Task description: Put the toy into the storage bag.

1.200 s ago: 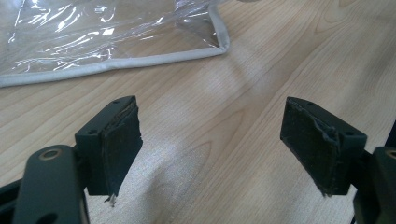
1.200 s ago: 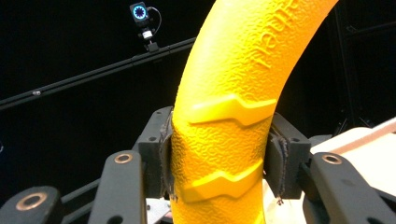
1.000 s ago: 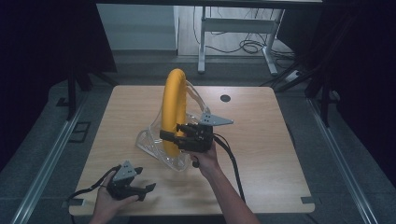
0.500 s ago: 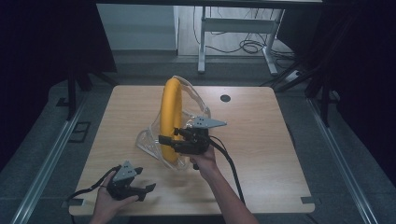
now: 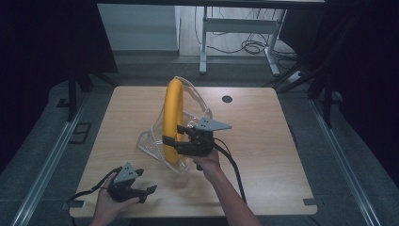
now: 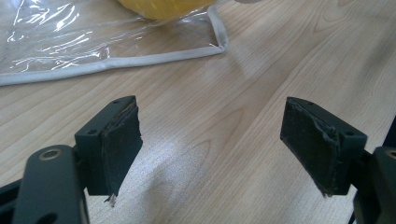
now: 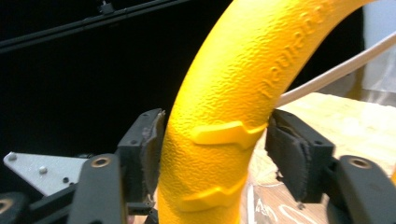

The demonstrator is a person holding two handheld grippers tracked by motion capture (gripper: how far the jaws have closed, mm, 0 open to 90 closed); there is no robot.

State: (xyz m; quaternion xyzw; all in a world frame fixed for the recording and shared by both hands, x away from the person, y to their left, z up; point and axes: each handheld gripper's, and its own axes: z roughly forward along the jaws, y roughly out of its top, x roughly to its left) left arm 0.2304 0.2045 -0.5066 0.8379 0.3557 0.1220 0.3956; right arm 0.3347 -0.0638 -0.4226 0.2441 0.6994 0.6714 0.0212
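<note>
The right tongs [image 5: 175,143] gripped the yellow ring [image 5: 172,117] upright in the clear bag [image 5: 149,140]; the left tongs [image 5: 143,192] sat open, probably to pin the bag next.

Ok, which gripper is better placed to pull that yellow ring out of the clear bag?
Right. The right gripper already has its jaws either side of the yellow ring, which stands upright in the clear bag. The left gripper sits open near the table's front edge, apart from the ring.
</note>
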